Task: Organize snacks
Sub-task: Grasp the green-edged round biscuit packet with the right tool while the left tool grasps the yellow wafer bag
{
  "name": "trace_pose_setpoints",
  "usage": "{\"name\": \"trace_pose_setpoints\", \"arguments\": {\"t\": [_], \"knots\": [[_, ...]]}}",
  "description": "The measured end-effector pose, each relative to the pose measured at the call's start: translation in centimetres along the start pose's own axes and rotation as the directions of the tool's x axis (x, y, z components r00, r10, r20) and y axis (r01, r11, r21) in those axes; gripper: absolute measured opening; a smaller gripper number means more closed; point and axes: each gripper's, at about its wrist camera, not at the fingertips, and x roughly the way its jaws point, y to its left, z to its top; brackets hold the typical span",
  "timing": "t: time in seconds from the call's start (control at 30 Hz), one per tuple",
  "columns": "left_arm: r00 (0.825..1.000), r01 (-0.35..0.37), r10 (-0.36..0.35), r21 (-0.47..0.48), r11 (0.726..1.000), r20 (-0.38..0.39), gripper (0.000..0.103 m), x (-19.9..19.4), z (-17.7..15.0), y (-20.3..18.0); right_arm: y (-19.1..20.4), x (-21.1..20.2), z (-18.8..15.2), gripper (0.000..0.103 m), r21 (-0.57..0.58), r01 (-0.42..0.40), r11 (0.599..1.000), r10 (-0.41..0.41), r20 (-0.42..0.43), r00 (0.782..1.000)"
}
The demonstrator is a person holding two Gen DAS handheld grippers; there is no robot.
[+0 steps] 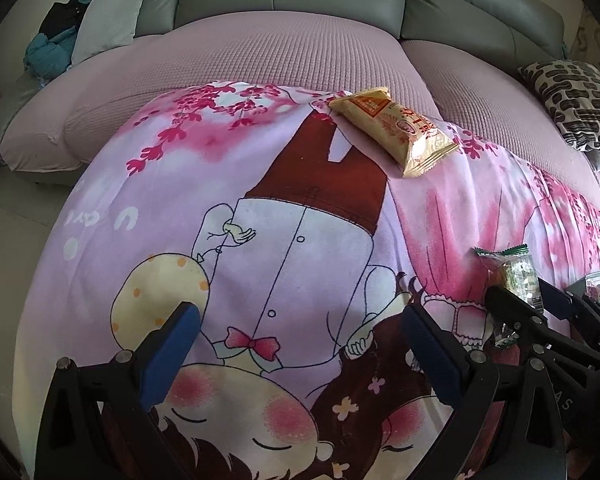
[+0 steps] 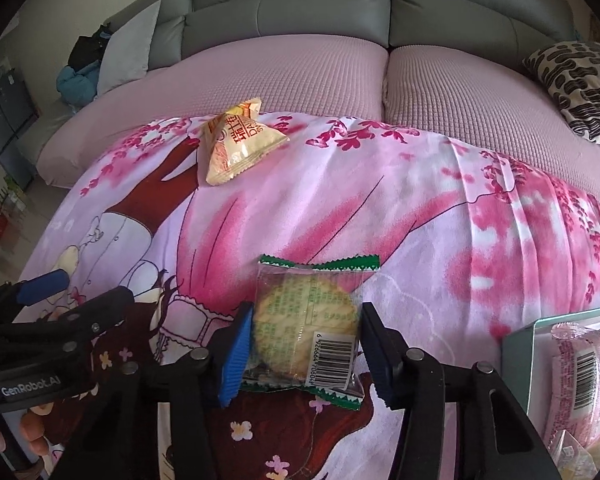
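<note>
The left claw (image 1: 300,344) is held spread and empty over the printed blanket (image 1: 260,200). One yellow snack packet (image 2: 238,144) lies far up, well apart. One cookie packet (image 2: 308,328) lies lengthwise between the right claw's (image 2: 304,344) pads, apparently just touched. One box (image 2: 518,360) of snacks is seen rightmost.

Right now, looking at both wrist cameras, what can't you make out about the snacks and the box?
- Teal box, right wrist view: cut off by the frame's right edge, so its full contents stay unknown.
- Pink packet inside it: print too small to read.
- Cookie packet, left wrist view: partly hidden behind the right gripper.
- Yellow packet: far off, fine print illegible.
</note>
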Motion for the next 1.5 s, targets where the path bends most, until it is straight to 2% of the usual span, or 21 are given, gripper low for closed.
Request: {"name": "trace_pose_setpoints", "arguments": {"t": [0.5, 0.73, 0.87, 1.1, 1.17, 1.23, 1.5], "knots": [[0.999, 0.048, -0.048, 0.010, 0.999, 0.012, 0.101, -1.8, 2.2, -2.4, -2.5, -2.0, 1.0, 0.053, 0.040, 0.024, 0.999, -0.025, 0.037, 0.999], [0.996, 0.078, -0.079, 0.022, 0.997, 0.033, 0.101, -1.8, 5.2, -4.3, -4.8, -3.4, 4.0, 0.053, 0.058, 0.056, 0.997, -0.060, 0.076, 0.995], [0.991, 0.132, -0.132, 0.000, 0.991, 0.030, 0.101, -0.8, 7.6, -5.2, -6.0, -3.7, 5.8, 0.053, 0.063, 0.070, 0.996, -0.075, 0.092, 0.993], [0.987, 0.153, -0.151, -0.048, 0.987, 0.047, 0.101, 1.5, 11.3, -6.0, -6.5, -3.4, 7.3, 0.053, 0.038, 0.068, 0.997, -0.072, 0.095, 0.993], [0.989, 0.143, -0.141, -0.069, 0.987, 0.034, 0.099, 2.6, 12.2, -6.2, -6.6, -3.1, 7.4, 0.053, 0.029, 0.073, 0.997, -0.075, 0.095, 0.993], [0.991, 0.135, -0.133, -0.078, 0.988, 0.031, 0.094, 3.5, 12.8, -6.3, -6.8, -2.9, 7.4, 0.053, 0.029, 0.068, 0.997, -0.070, 0.093, 0.993], [0.994, 0.113, -0.113, -0.089, 0.990, 0.007, 0.091, 5.7, 14.2, -6.6, -7.4, -2.4, 7.2, 0.053, 0.025, 0.058, 0.998, -0.060, 0.089, 0.994]]}}
